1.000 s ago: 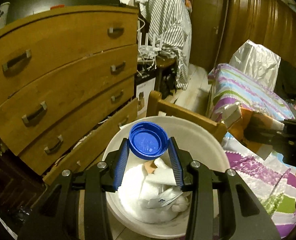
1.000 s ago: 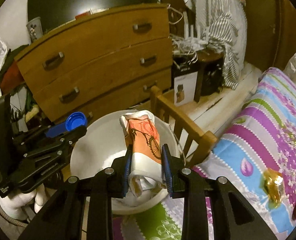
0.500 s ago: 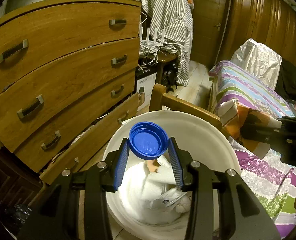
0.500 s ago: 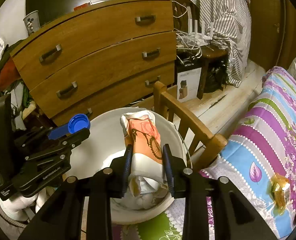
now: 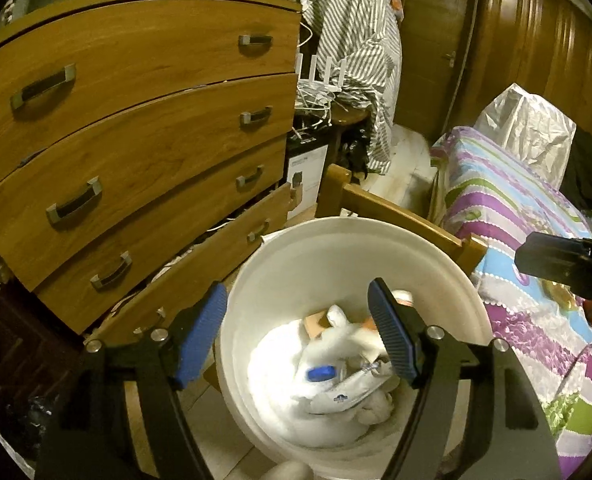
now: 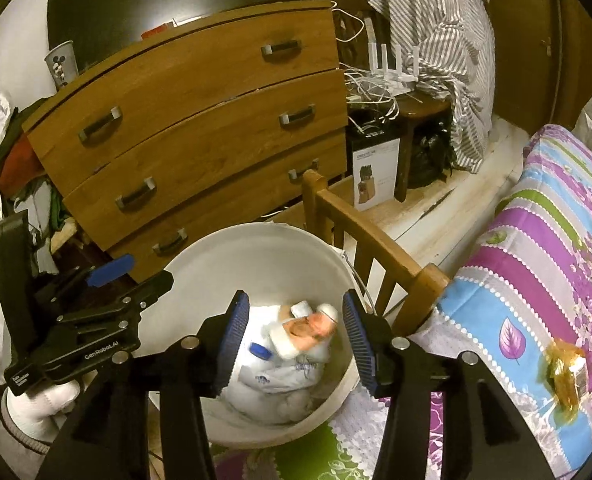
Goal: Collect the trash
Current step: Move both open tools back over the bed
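Left wrist cam: sits behind left gripper (image 5: 298, 326), looks fwd and steeply down along its fingers, close over white bucket (image 5: 296, 248). Chest of drawers (image 5: 136, 128) fills left, bed (image 5: 512, 216) at right, far door (image 5: 432, 40) beyond.

Right wrist cam: behind right gripper (image 6: 294, 340), same downward tilt, close over bucket (image 6: 256, 248) from its bed (image 6: 536, 240) side.

Shared: bucket, drawers (image 6: 200, 120), wooden rail (image 6: 368, 232), bed. Each cam catches the other gripper at frame edge: right one (image 5: 568, 268) far right, left one (image 6: 96, 308) near left.
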{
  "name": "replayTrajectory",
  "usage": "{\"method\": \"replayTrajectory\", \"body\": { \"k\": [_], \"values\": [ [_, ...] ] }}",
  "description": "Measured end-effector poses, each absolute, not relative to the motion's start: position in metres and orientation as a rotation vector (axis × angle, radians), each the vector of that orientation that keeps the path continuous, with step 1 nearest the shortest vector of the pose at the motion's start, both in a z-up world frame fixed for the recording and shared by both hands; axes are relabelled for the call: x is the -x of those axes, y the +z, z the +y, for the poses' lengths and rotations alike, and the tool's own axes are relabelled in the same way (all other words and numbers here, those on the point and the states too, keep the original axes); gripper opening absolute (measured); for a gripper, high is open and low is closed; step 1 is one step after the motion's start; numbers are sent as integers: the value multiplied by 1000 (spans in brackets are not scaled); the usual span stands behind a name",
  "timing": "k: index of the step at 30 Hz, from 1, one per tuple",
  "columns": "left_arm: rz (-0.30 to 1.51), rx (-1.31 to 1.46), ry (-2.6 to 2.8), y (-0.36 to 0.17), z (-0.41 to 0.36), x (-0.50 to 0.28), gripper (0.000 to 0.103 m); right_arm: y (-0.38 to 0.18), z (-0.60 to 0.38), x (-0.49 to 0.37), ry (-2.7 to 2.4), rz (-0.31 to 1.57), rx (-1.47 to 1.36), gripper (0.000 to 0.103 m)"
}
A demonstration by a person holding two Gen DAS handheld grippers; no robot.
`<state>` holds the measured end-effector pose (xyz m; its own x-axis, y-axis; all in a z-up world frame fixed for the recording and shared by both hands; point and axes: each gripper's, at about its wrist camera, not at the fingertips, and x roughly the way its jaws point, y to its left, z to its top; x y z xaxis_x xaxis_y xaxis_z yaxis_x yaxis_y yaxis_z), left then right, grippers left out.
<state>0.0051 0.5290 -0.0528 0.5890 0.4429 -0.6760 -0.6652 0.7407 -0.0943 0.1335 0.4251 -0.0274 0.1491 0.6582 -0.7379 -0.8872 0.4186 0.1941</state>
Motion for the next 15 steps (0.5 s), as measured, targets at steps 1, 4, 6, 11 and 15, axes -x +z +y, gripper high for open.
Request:
{"method": "replayTrajectory", "body": {
  "k": [1,4,6,11,15],
  "values": [
    [676,357,659,-52,527,-5,70,-27,420,-134,1136,863,314,50],
    [673,354,653,-48,522,-5,70,-23,409,-132,1135,858,297,50],
    [668,351,646,-45,515,-4,70,-19,397,-129,1133,846,280,50],
    [646,321,606,-34,486,-2,70,-7,349,-119,1119,788,241,51],
    [633,305,530,-29,450,-11,70,2,289,-104,1085,714,213,58]
  ]
}}
